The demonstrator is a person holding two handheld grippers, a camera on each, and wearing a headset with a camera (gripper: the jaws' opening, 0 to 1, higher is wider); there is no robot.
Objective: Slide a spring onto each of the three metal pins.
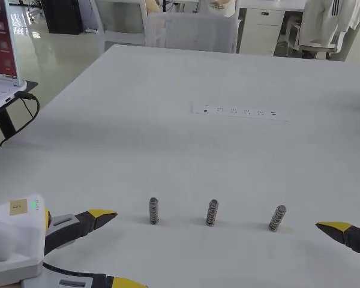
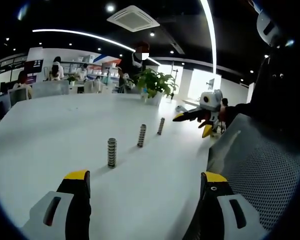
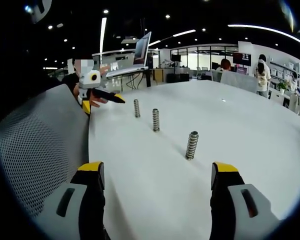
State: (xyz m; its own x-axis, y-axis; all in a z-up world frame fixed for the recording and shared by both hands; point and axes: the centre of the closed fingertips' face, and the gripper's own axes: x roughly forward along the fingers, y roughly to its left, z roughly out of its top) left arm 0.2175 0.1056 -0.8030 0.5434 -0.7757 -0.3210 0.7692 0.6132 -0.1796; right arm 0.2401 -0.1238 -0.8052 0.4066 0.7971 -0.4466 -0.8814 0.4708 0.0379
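Work surface: white table (image 1: pixel 186 150), with a power strip (image 1: pixel 240 111) set into it toward 12 o'clock in the head view and a laptop (image 1: pixel 0 54) on a side stand at 10 o'clock.

Left gripper (image 1: pixel 115 249): at 8 o'clock in the head view, jaws spread wide, holding nothing, just off the row's left end.

Right gripper (image 3: pixel 158 168): jaws likewise parted and empty. One yellow tip enters the head view at 4 o'clock.

Task items: three springs stand upright in a row at 6 o'clock: left spring (image 1: pixel 154 211), middle spring (image 1: pixel 212 213), right spring (image 1: pixel 277 218). They are well apart from each other and from both grippers. The pins are hidden inside the coils. Since each spring stands unaided, each is judged to be seated on a pin.

Handling assessment: the springs look like small steel coils, light and slick. They would be stiff sideways but yielding end to end, and apt to roll or flick away under a hard pinch. Best hold: a light grip across the mid-coil, axis kept vertical.
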